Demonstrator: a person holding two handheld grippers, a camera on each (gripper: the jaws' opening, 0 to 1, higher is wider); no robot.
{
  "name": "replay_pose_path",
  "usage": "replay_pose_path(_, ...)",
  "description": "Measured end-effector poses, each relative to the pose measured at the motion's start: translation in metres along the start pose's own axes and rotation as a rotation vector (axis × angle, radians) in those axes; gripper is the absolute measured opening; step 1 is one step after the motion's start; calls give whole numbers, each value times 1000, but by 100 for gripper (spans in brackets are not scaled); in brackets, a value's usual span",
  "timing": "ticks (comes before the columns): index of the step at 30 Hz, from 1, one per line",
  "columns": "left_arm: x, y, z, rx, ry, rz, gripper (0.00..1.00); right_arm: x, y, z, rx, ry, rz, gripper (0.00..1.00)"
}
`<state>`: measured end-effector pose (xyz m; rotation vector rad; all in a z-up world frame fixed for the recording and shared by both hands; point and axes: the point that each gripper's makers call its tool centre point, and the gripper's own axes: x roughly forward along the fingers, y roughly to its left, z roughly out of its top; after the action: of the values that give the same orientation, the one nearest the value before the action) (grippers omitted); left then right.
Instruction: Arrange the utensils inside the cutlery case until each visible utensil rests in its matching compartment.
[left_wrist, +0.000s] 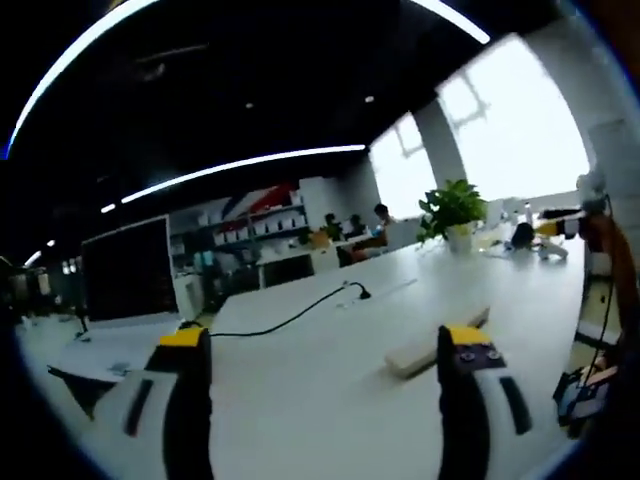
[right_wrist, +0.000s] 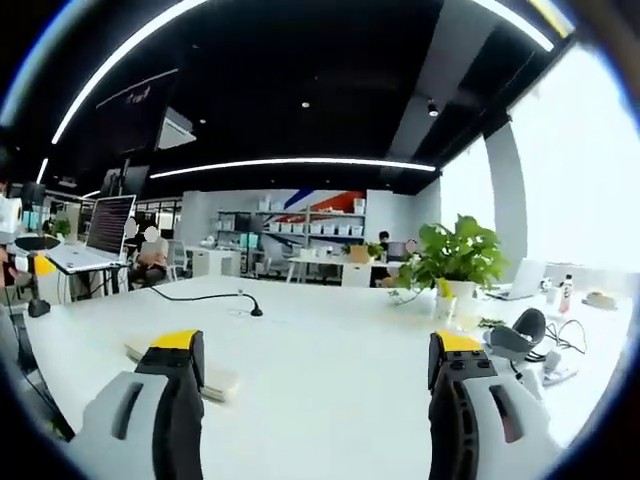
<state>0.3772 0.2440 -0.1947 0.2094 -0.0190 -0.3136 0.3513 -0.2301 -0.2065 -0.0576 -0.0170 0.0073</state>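
both tools, left tool (left_wrist: 325, 350) and right tool (right_wrist: 315, 355), are hovering spread and empty over the white table (right_wrist: 330, 370); cutlery case and utensils aren't in sight, likely below, awaiting approach.

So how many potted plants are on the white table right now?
1. The potted plant stands at the far right end of the white table, by the window; others may be out of view.

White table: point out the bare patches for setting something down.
The white table is bare between the flat pale block and potted plant, nearer than the black cable. Crowded at the right edge, around the black mouse.
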Motion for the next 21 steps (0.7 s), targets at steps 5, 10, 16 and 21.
replay_pose_path(5, -1, -2, -4, -71, -3, -13, 99, -6, -5, -2, 9, -1, -22, 96)
replay_pose_path(10, -1, 10, -6, -86, -17, 60, 98, -10, -10, -4, 3, 5, -51, 96)
replay_pose_path(16, -9, 18, -3, -142, -55, 87, 96, -15, -11, -3, 1, -3, -56, 96)
replay_pose_path(21, -14, 18, -2, -155, -69, 91, 96, -21, -12, 1, -4, -22, -59, 98)
